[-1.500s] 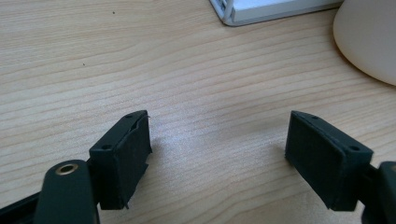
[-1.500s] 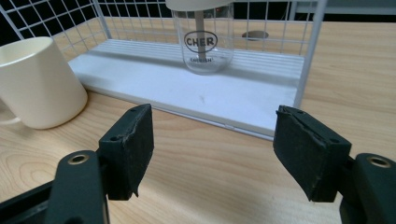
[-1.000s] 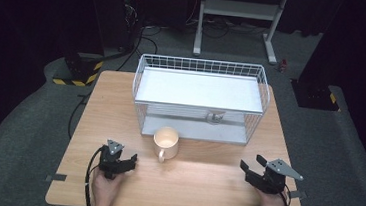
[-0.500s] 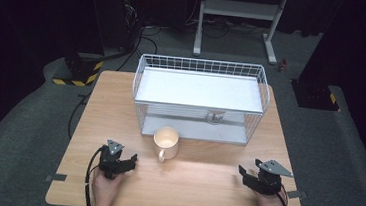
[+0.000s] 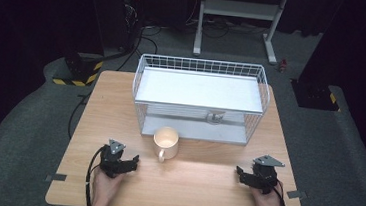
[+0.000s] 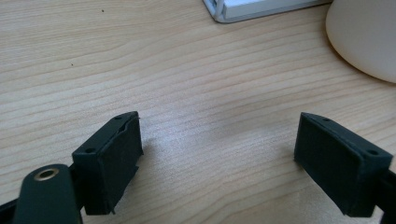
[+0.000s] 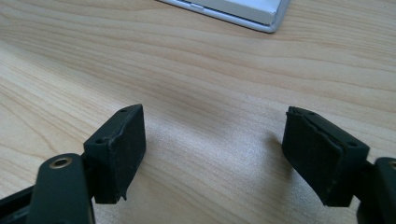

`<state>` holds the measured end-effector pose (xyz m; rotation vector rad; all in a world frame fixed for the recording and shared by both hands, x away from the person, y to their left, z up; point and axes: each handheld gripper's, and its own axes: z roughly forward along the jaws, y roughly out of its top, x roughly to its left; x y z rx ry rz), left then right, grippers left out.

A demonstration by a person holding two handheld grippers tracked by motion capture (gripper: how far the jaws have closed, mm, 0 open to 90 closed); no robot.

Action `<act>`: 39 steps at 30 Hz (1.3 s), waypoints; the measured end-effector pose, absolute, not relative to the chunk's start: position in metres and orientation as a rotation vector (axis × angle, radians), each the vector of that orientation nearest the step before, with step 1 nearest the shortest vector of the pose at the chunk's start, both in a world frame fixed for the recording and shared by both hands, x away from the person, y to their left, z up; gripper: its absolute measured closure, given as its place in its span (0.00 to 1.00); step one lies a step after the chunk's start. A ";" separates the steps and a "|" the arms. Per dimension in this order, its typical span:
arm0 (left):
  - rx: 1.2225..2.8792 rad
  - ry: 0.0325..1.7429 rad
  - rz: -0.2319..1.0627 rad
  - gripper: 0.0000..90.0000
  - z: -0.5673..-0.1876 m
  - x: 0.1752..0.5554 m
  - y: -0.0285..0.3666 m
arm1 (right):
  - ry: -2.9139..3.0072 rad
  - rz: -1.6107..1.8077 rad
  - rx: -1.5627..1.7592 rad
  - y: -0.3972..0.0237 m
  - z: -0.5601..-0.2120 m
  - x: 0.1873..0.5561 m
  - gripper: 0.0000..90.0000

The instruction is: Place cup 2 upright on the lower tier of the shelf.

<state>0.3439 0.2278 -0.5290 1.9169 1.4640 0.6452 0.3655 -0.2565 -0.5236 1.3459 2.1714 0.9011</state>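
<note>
High view: empty cream mug (image 5: 166, 139) stands before empty wire basket (image 5: 202, 67).

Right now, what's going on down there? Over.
Left gripper and right gripper just opened, empty. Mug upright before the wire basket. Nothing in between.

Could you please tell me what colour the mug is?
The mug is cream-white, clearest in the high view.
</note>
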 end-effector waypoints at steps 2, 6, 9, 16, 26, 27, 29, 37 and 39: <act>1.914 1.471 0.646 0.17 -0.529 0.344 0.227 | 2.166 0.896 1.359 -0.256 -0.524 0.365 0.22; 1.915 1.477 0.604 0.16 -0.525 0.345 0.224 | 2.162 0.889 1.373 -0.256 -0.524 0.366 0.18; 1.897 1.438 0.611 0.16 -0.519 0.344 0.219 | 2.161 0.890 1.373 -0.256 -0.524 0.366 0.18; 1.935 1.350 0.565 0.16 -0.514 0.339 0.205 | 2.156 0.881 1.386 -0.256 -0.524 0.366 0.16; 1.955 1.308 0.526 0.15 -0.512 0.325 0.187 | 2.158 0.881 1.378 -0.257 -0.524 0.366 0.16; 1.964 1.302 0.527 0.15 -0.512 0.324 0.185 | 2.158 0.881 1.379 -0.257 -0.524 0.366 0.16; 1.970 1.287 0.528 0.15 -0.510 0.322 0.181 | 2.158 0.881 1.378 -0.257 -0.524 0.366 0.16; 1.989 1.230 0.553 0.13 -0.503 0.320 0.161 | 2.159 0.881 1.375 -0.257 -0.524 0.366 0.16; 1.998 1.220 0.553 0.12 -0.502 0.321 0.157 | 2.159 0.881 1.376 -0.257 -0.524 0.366 0.16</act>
